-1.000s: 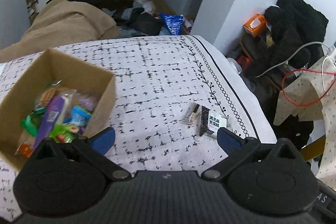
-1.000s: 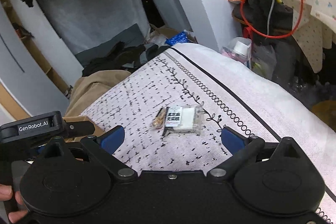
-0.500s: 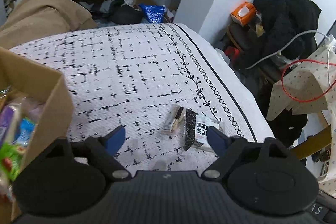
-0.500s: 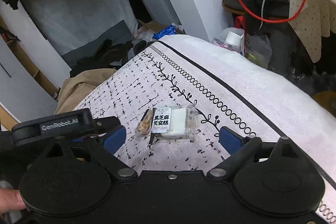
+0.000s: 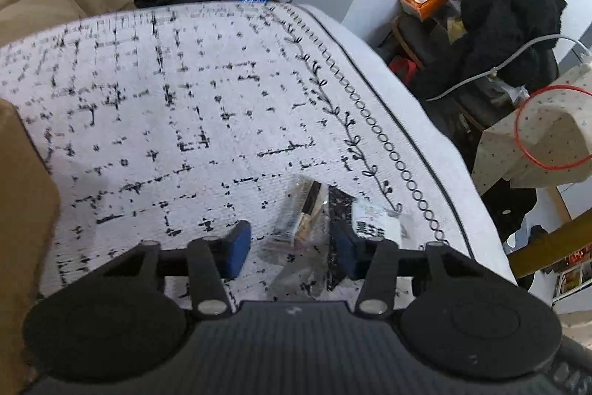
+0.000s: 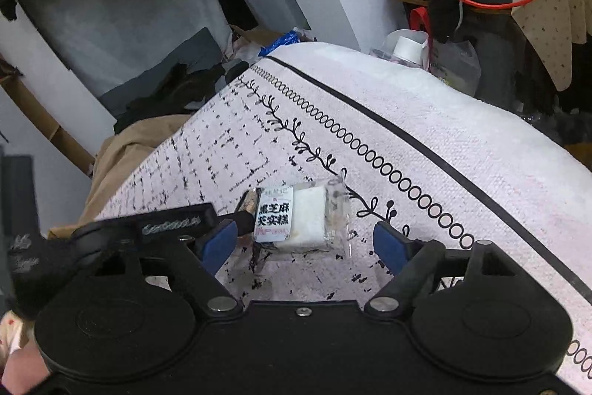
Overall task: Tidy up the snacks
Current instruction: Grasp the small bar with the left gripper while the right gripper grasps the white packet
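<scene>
Snacks are down to two packets on the patterned bedspread (image 5: 192, 106): a clear-wrapped bar (image 5: 301, 215) lying between the blue fingertips of the left claw (image 5: 292, 243), and a white sesame cake packet (image 6: 296, 219) touching it, just ahead of and between the tips of the right claw (image 6: 305, 243). Both claws stand apart and hold nothing; the left one's fingers are closer together and already bracket the bar. To do this pick well, I would lower the left claw until its tips press into the cloth on either side of the bar, then close on the bar alone, since the cake packet's edge sits right against the left claw's right fingertip and could get pinched along with it. The right claw should wait or take the cake from the far side, because the left claw's body (image 6: 111, 232) crosses just beside its left fingertip. The cardboard box (image 5: 22, 210) sits well to the left claw's left. Crinkly wrappers may slip.
</scene>
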`<state>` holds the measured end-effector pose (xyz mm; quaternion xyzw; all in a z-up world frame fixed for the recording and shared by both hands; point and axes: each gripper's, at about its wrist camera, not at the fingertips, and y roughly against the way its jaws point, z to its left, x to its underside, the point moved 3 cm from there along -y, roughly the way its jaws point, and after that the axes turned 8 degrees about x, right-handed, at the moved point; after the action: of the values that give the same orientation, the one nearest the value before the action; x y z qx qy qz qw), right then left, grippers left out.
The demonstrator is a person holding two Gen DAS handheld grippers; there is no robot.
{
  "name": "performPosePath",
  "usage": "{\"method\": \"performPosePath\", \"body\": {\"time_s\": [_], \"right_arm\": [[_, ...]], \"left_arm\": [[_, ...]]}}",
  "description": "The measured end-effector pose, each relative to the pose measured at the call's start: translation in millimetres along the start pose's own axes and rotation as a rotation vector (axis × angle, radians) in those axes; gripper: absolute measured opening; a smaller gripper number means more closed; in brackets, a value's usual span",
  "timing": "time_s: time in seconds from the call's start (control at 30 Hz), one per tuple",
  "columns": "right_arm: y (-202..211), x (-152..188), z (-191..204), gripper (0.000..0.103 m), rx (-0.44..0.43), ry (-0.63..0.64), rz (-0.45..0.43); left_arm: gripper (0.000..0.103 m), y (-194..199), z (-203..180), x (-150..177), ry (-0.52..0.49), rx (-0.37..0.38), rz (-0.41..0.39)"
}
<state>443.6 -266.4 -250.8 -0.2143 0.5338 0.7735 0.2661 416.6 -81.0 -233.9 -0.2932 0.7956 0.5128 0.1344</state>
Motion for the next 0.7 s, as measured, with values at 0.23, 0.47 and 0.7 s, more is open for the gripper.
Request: {"method": "performPosePath", "body": {"time_s": [0.23,0.47,0.7], "right_arm": [[-14.0,5.4,0.5,0.080,0.014,0.012,0.012],[-22.4,3.4,11.5,0.080,0.013,0.035,-0.013],[-35.2,9.5,19.1,0.081,0.039,0.072,0.004]], "left_arm": [[0.019,-3.9,0.8,0.0,0.002,-0.020,-0.035],[0.017,-0.3,9.9,-4.1,0.059,-0.023,-0.046],[0.017,4.4,13.7,-5.7,0.018,-0.103,-0.034]]}}
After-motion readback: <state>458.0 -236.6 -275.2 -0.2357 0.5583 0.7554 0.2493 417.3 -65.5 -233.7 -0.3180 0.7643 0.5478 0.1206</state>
